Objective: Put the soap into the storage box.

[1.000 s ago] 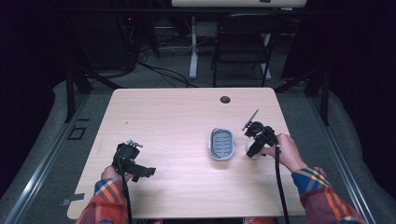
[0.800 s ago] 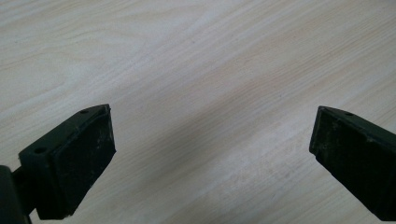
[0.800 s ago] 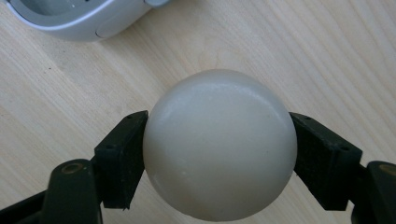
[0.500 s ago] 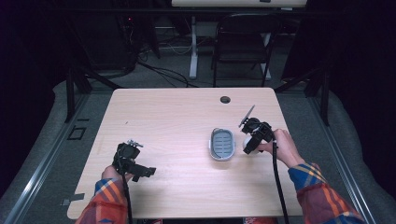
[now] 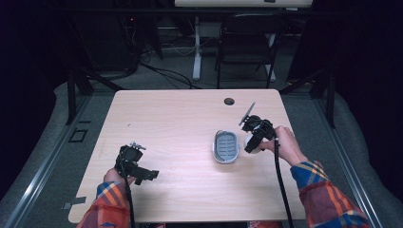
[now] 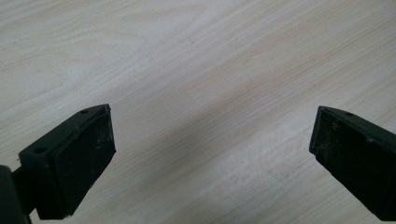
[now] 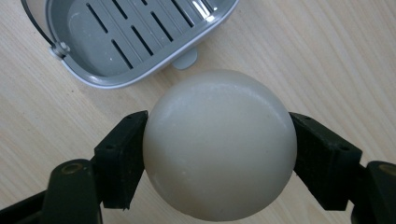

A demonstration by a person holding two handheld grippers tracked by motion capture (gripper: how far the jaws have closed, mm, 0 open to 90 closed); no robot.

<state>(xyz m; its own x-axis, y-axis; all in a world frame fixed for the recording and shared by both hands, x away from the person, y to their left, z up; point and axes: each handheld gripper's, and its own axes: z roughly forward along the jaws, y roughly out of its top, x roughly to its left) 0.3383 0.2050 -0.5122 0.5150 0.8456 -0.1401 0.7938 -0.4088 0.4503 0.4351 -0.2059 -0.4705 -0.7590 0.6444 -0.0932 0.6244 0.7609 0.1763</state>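
Observation:
A round, off-white bar of soap (image 7: 219,144) is clamped between the two black jaws of my right gripper (image 7: 219,161), which is shut on it. It hangs just above the wooden table (image 5: 180,123). In the high view the right gripper (image 5: 251,144) hovers right beside the grey slotted soap dish (image 5: 225,146), at its right. The dish (image 7: 130,37) is empty and lies just beyond the soap. My left gripper (image 5: 142,174) rests near the table's front left. Its jaws stand wide open over bare wood (image 6: 210,158), with nothing between them.
A small dark cable hole (image 5: 229,101) sits near the table's far edge. A black chair (image 5: 247,42) and desk legs stand beyond the table. Dark floor surrounds the tabletop.
My right gripper has risen a little with the soap and drifted toward the dish. The left gripper has stayed where it was.

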